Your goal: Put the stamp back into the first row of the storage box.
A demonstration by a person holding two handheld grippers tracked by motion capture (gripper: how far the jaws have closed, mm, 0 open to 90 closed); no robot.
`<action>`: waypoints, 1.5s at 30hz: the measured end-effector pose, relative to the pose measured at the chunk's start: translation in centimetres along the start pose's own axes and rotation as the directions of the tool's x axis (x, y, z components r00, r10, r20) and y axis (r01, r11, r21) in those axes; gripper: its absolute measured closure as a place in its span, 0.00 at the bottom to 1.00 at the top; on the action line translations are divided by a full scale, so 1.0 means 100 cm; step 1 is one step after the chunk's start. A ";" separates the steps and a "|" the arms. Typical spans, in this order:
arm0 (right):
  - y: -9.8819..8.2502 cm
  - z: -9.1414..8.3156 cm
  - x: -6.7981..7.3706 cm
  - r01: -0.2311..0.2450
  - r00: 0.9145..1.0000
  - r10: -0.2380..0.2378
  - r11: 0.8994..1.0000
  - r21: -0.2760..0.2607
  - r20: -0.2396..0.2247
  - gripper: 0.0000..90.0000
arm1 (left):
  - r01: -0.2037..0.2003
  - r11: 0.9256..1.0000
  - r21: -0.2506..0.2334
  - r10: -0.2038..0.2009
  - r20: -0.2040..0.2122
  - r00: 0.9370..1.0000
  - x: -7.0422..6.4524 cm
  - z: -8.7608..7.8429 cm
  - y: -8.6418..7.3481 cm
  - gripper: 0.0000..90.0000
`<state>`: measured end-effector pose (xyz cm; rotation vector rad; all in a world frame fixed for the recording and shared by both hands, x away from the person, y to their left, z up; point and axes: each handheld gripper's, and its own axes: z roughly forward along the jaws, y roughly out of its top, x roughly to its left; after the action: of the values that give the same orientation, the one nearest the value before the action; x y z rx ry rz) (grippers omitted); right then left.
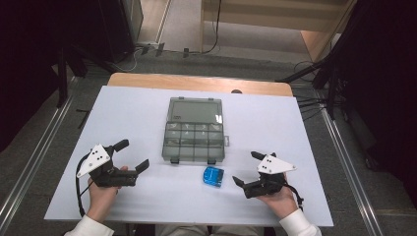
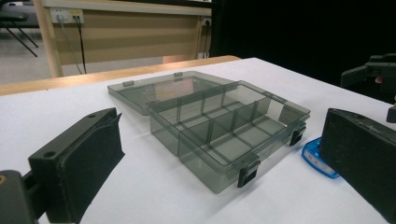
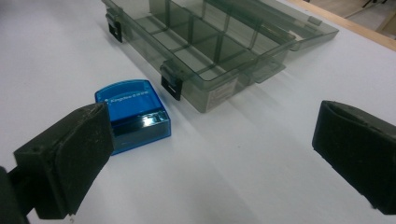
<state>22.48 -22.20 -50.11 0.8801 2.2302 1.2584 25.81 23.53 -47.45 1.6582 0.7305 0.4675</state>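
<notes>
A smoky transparent compartment box (image 1: 193,140) (image 2: 229,135) (image 3: 205,44) lies mid-table with its lid folded flat behind it; its several compartments look empty. A small blue transparent case (image 1: 213,176) (image 3: 133,114) (image 2: 317,158) rests on the white tabletop just in front of the box's right latch. My left gripper (image 1: 132,156) (image 2: 224,163) is open near the front left, held by a hand, jaws aimed at the box. My right gripper (image 1: 247,168) (image 3: 210,154) is open at the front right, close beside the blue case, nothing between its jaws.
The white table (image 1: 123,113) has a wooden strip along its far edge (image 1: 196,81). Beyond it lie grey floor, cables and dark stands. Two black latches (image 3: 171,86) stick out of the box's front wall. Bare tabletop surrounds the box on both sides.
</notes>
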 end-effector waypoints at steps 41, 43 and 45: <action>0.048 0.058 0.031 0.287 0.946 -0.221 0.911 0.296 -0.238 0.01 | -0.012 1.000 0.012 0.012 0.020 1.000 -0.003 0.002 -0.001 0.00; 0.049 0.060 0.033 0.312 0.939 -0.241 0.899 0.307 -0.247 0.02 | -0.011 1.000 0.013 0.011 0.022 1.000 -0.003 0.002 -0.001 0.00; 0.051 0.063 0.036 0.329 0.932 -0.250 0.886 0.328 -0.261 0.03 | -0.013 1.000 0.015 0.012 0.025 1.000 -0.003 0.001 -0.001 0.00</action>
<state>25.52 -14.01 -49.03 0.5154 2.7037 0.8409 25.65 23.20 -47.54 1.6812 0.7071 0.4502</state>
